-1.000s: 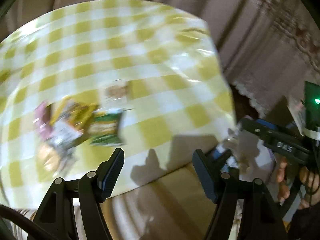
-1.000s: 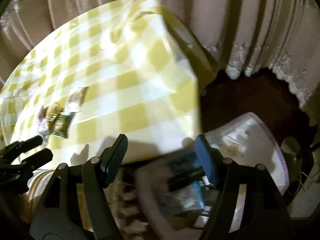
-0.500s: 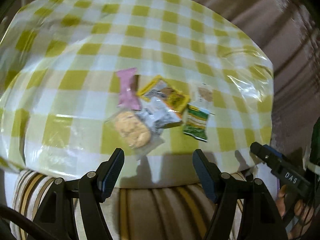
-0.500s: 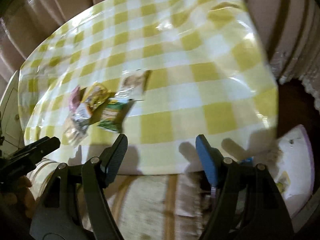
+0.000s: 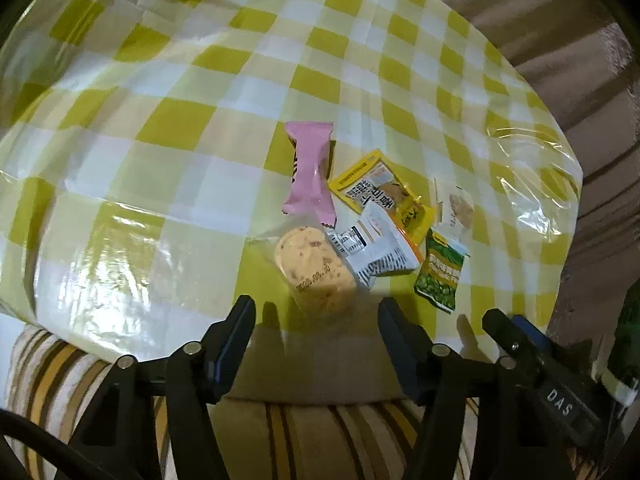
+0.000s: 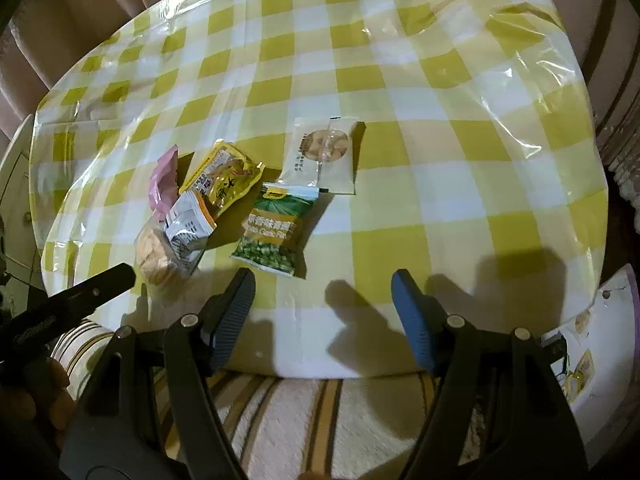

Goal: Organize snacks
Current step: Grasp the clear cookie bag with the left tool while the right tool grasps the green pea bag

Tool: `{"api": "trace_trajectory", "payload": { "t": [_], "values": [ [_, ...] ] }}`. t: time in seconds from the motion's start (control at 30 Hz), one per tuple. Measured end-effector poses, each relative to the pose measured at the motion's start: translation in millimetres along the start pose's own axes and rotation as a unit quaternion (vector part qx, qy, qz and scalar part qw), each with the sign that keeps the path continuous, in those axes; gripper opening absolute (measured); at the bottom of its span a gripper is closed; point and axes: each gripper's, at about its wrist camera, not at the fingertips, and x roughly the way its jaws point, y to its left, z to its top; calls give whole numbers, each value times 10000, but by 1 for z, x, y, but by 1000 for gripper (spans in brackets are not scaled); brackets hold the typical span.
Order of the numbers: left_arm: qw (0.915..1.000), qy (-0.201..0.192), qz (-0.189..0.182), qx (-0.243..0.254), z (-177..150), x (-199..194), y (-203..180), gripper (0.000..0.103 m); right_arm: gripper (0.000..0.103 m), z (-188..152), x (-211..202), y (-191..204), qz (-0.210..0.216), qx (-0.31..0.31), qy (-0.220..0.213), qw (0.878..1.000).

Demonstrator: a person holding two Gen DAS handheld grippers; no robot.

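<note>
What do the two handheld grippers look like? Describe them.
Both the left gripper and the right gripper are black, angular, two-fingered frames with silver pivot pins and blue ribbed pads. The right one carries white "DAS" lettering on its side. A dark cable curves beside the left.

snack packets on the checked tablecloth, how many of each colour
pink packet: 1
yellow packet: 1
green packet: 1
silver-white packet with orange edge: 1
clear cookie packet: 1
white biscuit packet: 1
total: 6
</note>
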Motion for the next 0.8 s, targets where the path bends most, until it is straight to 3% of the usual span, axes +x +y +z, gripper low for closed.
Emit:
{"api": "trace_trajectory", "payload": {
  "t": [0.2, 0.47, 0.6, 0.67, 0.8],
  "values": [
    [9999, 91, 13, -57, 8, 15, -2, 63, 73, 4, 7, 8, -18, -2, -29, 10000],
    [9975, 149, 575, 389, 12, 32, -16, 62, 73, 7, 19, 13, -11, -36, 64, 10000],
    [9954, 55, 832, 475, 13, 31, -13, 46, 73, 9, 24, 16, -6, -31, 100, 9999],
    [9939, -18, 1002, 458, 13, 27, -7, 45, 73, 10, 27, 18, -6, -44, 116, 9999],
    [9957, -38, 874, 292, 15, 24, 5, 44, 73, 12, 31, 22, -35, -63, 144, 9999]
  ]
}}
